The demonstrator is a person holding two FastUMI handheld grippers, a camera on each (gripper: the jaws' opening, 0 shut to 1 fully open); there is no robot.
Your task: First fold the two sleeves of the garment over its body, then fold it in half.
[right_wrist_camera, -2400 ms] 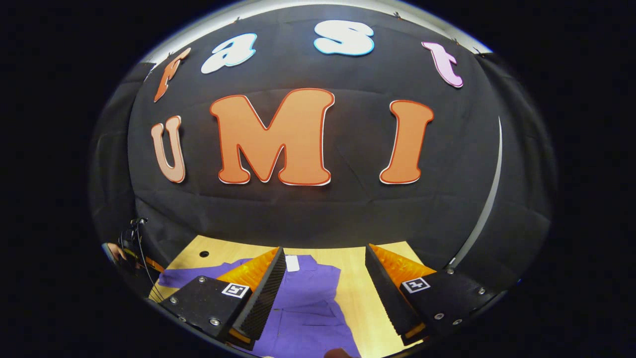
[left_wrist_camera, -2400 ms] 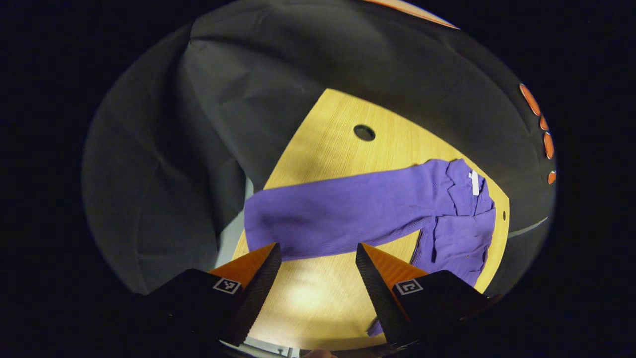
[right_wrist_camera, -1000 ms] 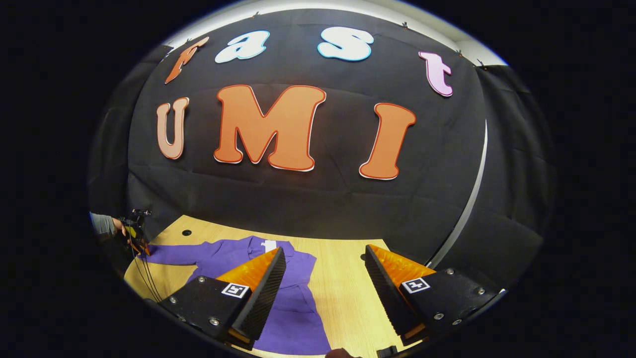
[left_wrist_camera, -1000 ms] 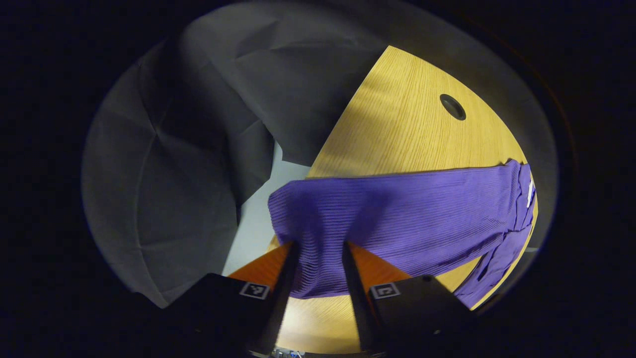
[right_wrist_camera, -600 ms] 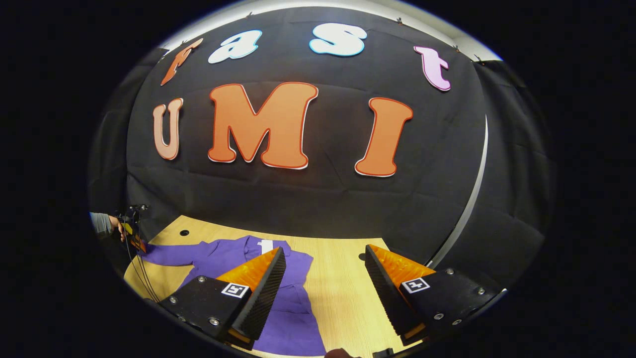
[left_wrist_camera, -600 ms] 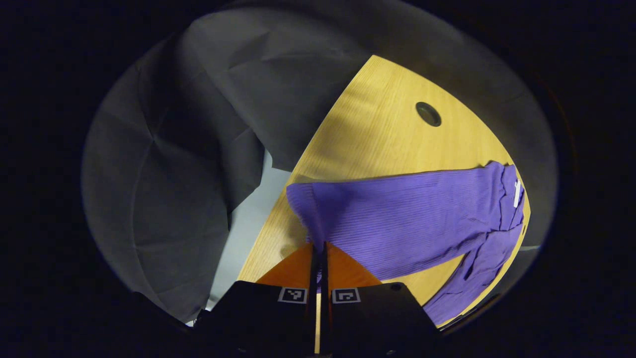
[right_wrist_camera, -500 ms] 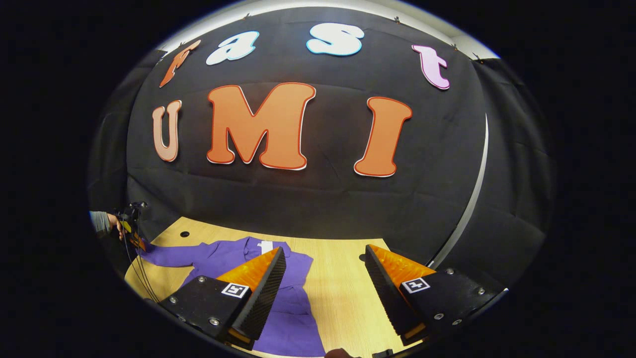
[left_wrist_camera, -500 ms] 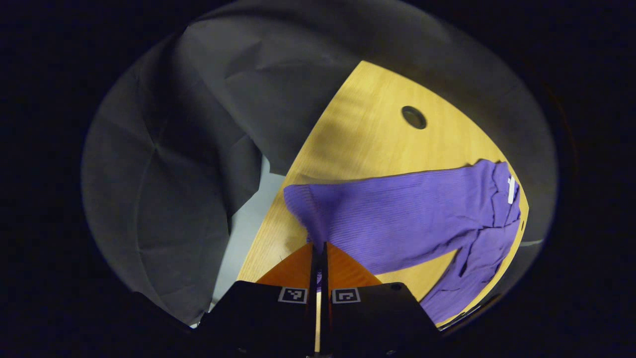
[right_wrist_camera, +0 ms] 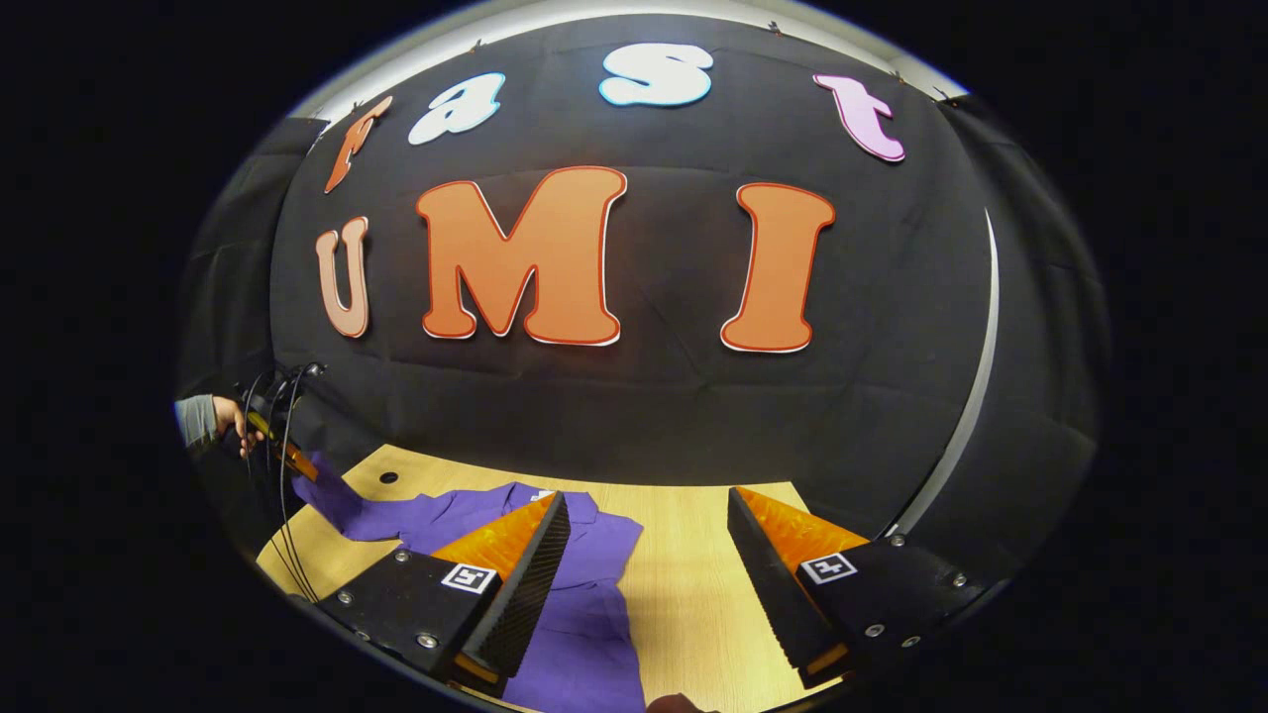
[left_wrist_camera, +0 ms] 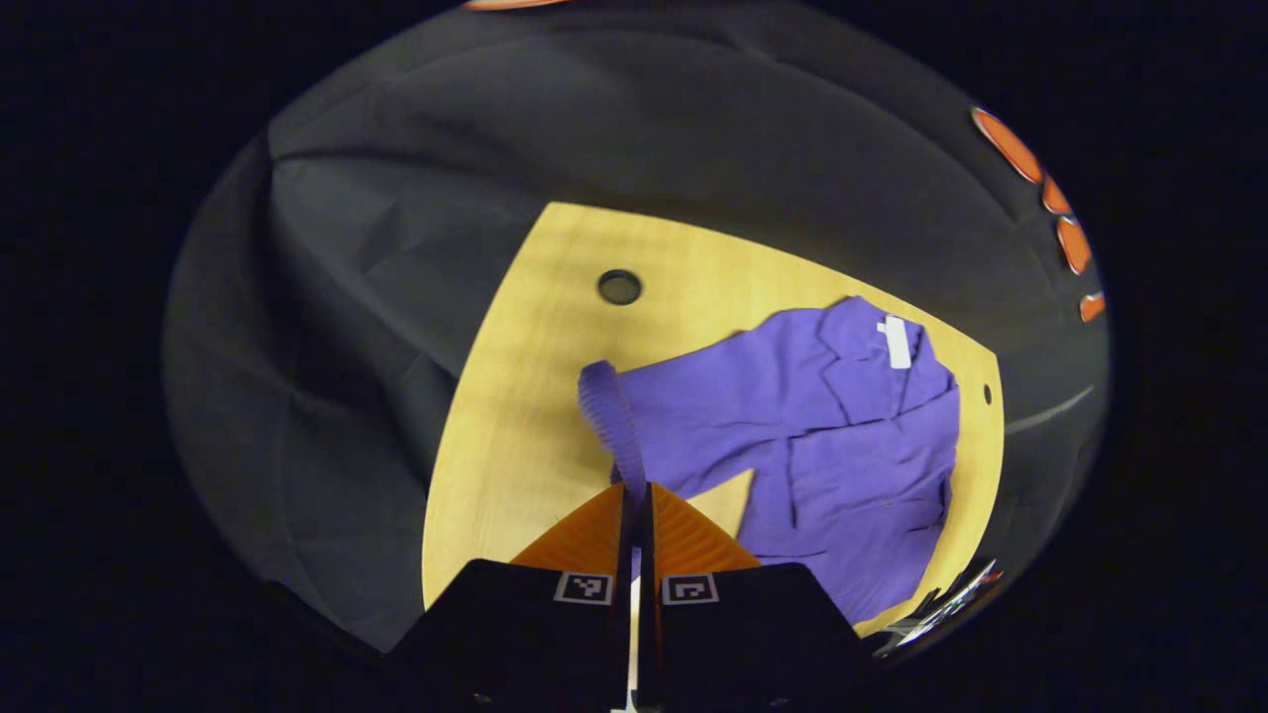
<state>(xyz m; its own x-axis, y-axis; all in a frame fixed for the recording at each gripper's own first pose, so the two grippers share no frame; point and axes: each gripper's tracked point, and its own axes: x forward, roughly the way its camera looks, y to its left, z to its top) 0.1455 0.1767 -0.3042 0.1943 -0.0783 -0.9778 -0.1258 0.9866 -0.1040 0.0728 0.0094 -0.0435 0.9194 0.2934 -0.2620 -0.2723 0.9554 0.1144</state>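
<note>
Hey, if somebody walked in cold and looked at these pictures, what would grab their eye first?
Most likely the purple garment spread on the yellow wooden table, bright against the dark booth. Next, the left hand-held gripper, shut on the cuff of one sleeve and lifting it off the table. In the right gripper view, the right hand-held gripper hangs open above the garment's near side, orange fingers spread wide.

The purple garment (left_wrist_camera: 852, 436) is matt ribbed knit cloth, its sleeve (left_wrist_camera: 612, 416) ribbed finest. The table (left_wrist_camera: 515, 396) looks like smooth pale wood grain, perhaps laminate. The right gripper (right_wrist_camera: 644, 584) has matt black, ridged finger pads (right_wrist_camera: 535, 584).
</note>
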